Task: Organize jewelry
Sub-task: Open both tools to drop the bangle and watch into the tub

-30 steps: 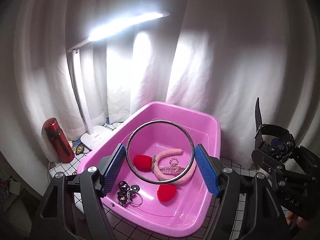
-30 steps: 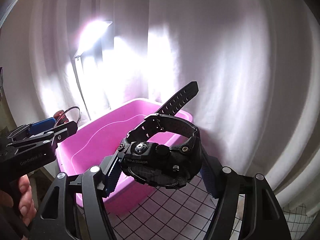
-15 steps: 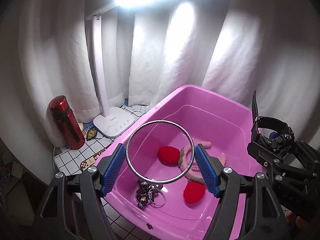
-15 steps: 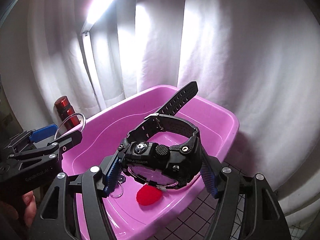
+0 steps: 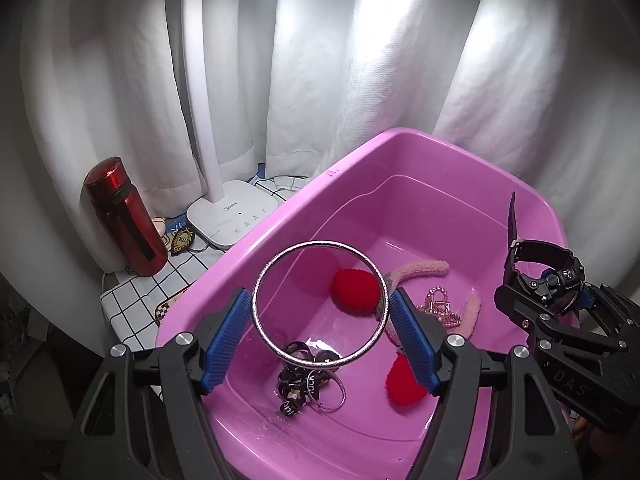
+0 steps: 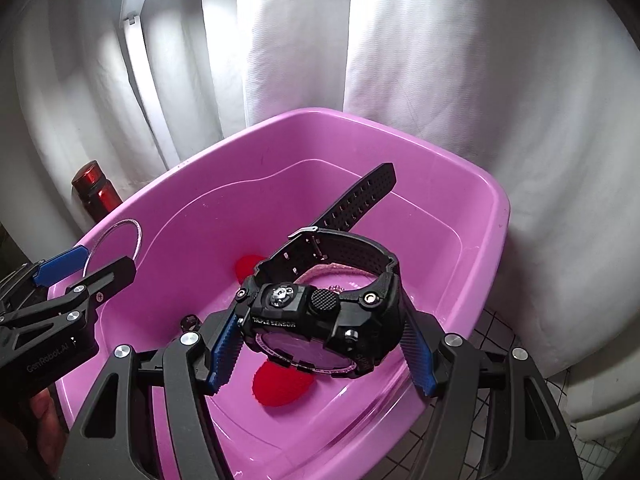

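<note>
My left gripper (image 5: 320, 328) is shut on a silver bangle (image 5: 267, 280) and holds it upright above the pink tub (image 5: 280, 220). My right gripper (image 6: 320, 340) is shut on a black watch (image 6: 320, 312), held over the tub (image 6: 492, 208); its strap points up and away. In the tub lie a pile of dark rings (image 5: 308, 380), two red pom-poms (image 5: 356, 292), a fuzzy pink band (image 5: 420, 270) and a pink beaded piece (image 5: 440, 308). The right gripper with the watch also shows in the left wrist view (image 5: 552, 292); the left gripper with the bangle shows in the right wrist view (image 6: 80, 268).
A red bottle (image 5: 126, 216) and the white base of a desk lamp (image 5: 232, 212) stand left of the tub on a checked cloth (image 5: 132, 304). A small badge (image 5: 182, 238) lies between them. White curtains (image 5: 360, 80) hang close behind.
Both grippers have moved forward and now hang over the tub's inside, each still holding its piece. The tub looks closer and lower in both views.
</note>
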`<act>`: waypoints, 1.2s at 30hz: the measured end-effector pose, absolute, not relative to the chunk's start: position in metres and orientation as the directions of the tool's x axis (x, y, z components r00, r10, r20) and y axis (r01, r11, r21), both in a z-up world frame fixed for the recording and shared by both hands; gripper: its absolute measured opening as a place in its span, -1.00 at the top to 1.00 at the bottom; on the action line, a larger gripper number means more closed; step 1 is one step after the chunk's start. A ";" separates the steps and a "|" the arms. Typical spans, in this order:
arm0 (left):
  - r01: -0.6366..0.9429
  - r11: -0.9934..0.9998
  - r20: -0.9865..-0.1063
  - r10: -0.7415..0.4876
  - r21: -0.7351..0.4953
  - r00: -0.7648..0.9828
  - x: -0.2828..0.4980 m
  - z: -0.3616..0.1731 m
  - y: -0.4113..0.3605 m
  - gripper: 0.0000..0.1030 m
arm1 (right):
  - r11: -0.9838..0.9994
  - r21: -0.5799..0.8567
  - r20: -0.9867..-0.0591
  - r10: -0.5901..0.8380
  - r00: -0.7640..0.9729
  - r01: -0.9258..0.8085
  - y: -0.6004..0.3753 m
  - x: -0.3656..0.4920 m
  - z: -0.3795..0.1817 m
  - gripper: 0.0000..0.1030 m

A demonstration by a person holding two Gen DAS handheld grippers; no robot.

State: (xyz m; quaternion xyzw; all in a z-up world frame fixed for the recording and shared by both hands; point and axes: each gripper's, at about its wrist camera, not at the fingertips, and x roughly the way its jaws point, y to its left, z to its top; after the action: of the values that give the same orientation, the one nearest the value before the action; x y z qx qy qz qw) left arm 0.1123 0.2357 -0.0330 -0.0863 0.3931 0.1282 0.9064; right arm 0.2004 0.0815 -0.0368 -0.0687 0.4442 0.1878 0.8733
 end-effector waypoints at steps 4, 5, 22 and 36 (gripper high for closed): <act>-0.307 0.950 -0.752 0.167 -0.050 0.638 0.116 -0.039 0.237 -0.35 | 0.922 0.026 -0.803 0.250 0.542 -0.386 0.083 0.204 -0.040 -0.28; -0.309 0.950 -0.756 0.167 -0.049 0.632 0.117 -0.041 0.238 -0.35 | 0.923 0.024 -0.803 0.246 0.543 -0.383 0.083 0.203 -0.039 -0.28; -0.321 0.946 -0.765 0.177 -0.041 0.619 0.113 -0.038 0.243 -0.66 | 0.935 -0.032 -0.809 0.184 0.559 -0.354 0.087 0.206 -0.029 -0.38; -0.340 0.939 -0.756 0.191 -0.044 0.626 0.098 -0.026 0.240 -0.77 | 0.938 -0.010 -0.786 0.207 0.582 -0.346 0.078 0.187 -0.012 -0.39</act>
State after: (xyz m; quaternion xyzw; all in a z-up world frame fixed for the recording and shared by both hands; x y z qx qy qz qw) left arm 0.0975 0.2401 -0.0258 -0.0916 0.4062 0.1481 0.8971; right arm 0.1866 0.0777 -0.0120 -0.0811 0.4296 0.1561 0.8857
